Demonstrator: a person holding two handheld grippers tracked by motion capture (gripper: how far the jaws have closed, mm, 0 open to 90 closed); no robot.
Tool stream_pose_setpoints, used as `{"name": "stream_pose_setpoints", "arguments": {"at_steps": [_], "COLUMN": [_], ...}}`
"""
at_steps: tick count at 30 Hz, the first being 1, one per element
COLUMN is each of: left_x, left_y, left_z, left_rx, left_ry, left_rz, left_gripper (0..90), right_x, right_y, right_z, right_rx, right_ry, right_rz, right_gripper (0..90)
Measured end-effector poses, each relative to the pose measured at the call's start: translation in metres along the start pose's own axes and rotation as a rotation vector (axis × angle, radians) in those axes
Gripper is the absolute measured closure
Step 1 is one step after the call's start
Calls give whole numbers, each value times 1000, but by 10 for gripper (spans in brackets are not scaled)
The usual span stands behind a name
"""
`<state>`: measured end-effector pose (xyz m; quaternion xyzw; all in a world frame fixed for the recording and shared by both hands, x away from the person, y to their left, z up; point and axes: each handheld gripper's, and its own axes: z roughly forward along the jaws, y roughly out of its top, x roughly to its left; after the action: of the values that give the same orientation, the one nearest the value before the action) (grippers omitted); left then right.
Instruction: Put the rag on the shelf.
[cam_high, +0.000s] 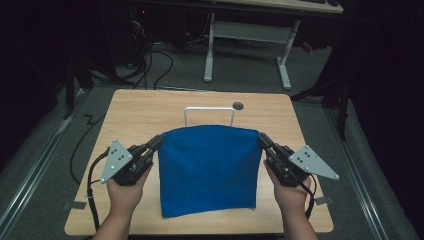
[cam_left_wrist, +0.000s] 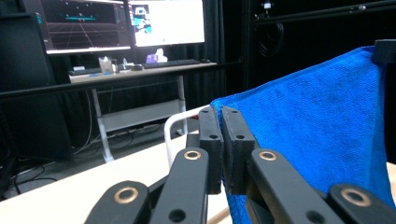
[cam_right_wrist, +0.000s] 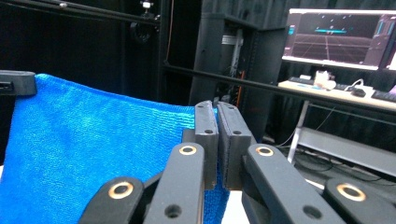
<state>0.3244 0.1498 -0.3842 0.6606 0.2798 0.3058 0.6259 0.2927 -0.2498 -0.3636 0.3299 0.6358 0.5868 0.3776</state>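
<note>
Gripping the blue cloth (cam_high: 209, 167) by its top corners, both hands' fingers pinch it taut.

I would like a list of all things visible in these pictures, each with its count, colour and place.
cloth: one, blue, held up by its two top corners over the table, lower edge near the table's front
rack: one, white, bent rod standing behind the cloth
table: one, light wood
desk: one, white legs, on the floor beyond the table
monitors: two, lit, on the desk
left claw: one, black, shut on the cloth's left top corner
right claw: one, black, shut on the right top corner
</note>
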Motion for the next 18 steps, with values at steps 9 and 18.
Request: {"name": "stream_pose_setpoints", "arguments": {"at_steps": [9,18], "left_x": [19,45], "left_y": [21,34], "left_z": [23,57], "left_rx": [-28,-1], "left_ry": [14,57], "left_rz": [37,94], "left_gripper": [882,882], "right_x": [-23,-45], "right_y": [16,25], "right_z": [24,47], "right_rx": [8,21], "right_ry": [-27,-44], "right_rz": [10,55], "right_gripper": [884,886]}}
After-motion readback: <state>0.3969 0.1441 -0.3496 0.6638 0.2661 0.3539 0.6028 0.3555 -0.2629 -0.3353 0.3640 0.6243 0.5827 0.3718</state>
